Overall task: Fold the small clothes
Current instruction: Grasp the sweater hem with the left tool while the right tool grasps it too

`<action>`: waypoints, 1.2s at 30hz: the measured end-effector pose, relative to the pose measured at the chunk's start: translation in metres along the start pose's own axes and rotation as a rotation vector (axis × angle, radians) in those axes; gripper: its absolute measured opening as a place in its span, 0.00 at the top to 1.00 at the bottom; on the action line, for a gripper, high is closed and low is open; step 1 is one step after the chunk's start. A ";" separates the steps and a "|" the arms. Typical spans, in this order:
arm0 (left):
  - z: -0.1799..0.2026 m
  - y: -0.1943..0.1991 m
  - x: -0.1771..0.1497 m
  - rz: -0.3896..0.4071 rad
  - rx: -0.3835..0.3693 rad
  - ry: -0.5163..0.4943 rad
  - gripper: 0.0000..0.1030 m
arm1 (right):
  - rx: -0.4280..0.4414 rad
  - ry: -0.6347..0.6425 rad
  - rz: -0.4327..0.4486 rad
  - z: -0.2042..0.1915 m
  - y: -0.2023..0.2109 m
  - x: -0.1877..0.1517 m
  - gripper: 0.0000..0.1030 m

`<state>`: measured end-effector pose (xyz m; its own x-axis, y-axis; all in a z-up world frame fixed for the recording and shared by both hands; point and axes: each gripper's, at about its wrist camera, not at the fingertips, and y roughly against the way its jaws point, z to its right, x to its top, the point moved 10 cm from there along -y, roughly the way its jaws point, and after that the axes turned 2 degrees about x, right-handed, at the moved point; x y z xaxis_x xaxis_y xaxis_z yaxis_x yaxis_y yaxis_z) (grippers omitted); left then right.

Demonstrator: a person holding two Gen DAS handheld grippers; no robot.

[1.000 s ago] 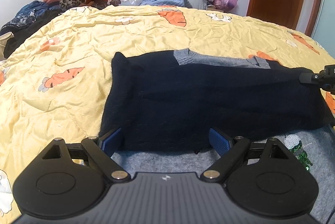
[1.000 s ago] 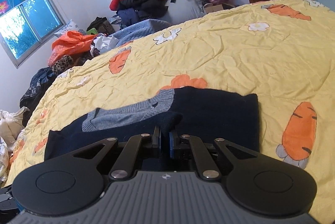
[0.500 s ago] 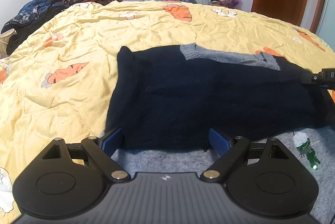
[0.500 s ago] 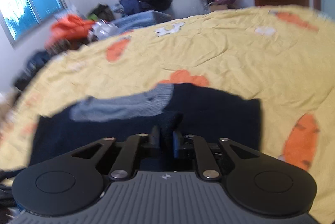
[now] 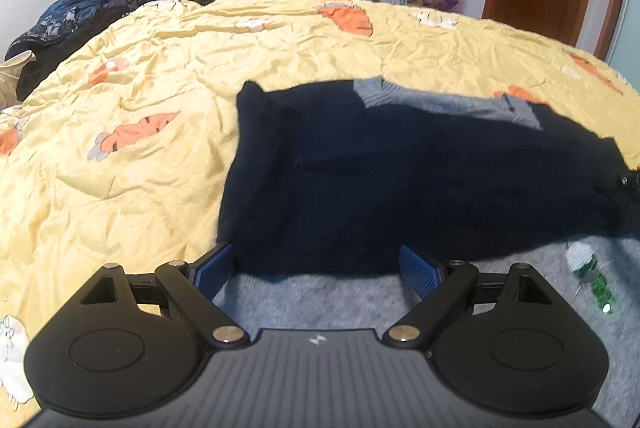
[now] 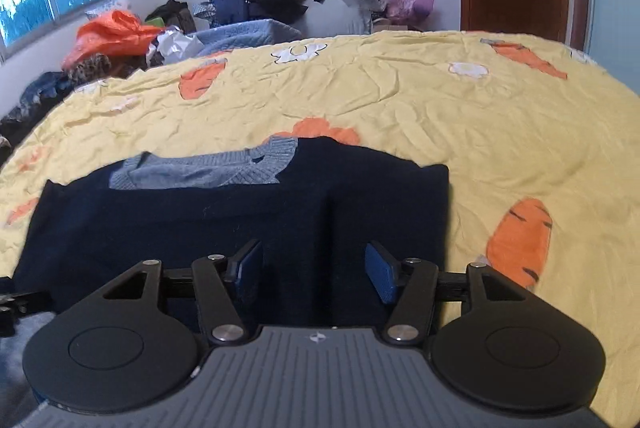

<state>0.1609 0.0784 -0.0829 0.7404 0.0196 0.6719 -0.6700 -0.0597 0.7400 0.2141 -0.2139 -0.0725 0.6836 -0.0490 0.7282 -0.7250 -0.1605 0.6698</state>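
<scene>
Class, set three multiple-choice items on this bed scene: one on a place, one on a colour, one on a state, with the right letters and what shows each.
1. Where does the grey collar of the sweater lie?
A. On the sweater's far edge
B. Against the near grippers
C. On the floor

2. What colour is the bedspread under the sweater?
A. White with stripes
B. Yellow with orange carrots
C. Plain green

3. How do the jaws of the right gripper stand?
A. Clamped on a sleeve
B. Shut on nothing
C. Apart, pads off the cloth

Answers:
1 A, the collar sits at the edge away from both cameras.
2 B, carrot prints show all round the sweater.
3 C, the blue pads stand clear while the jaws are opening.
</scene>
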 end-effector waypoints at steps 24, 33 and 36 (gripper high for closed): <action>-0.071 0.084 -0.104 -0.071 -0.264 0.055 0.13 | 0.271 -0.087 -0.072 0.031 0.174 -0.128 0.26; -0.057 0.095 -0.119 -0.027 -0.311 -0.027 0.13 | 0.315 -0.077 -0.120 0.009 0.176 -0.172 0.35; -0.045 0.098 -0.122 -0.017 -0.328 -0.060 0.18 | 0.334 -0.073 -0.111 -0.004 0.172 -0.174 0.52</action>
<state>0.0029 0.1149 -0.0912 0.7466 -0.0418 0.6639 -0.6325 0.2648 0.7279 -0.0300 -0.2291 -0.0832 0.7692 -0.0815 0.6337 -0.5871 -0.4815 0.6507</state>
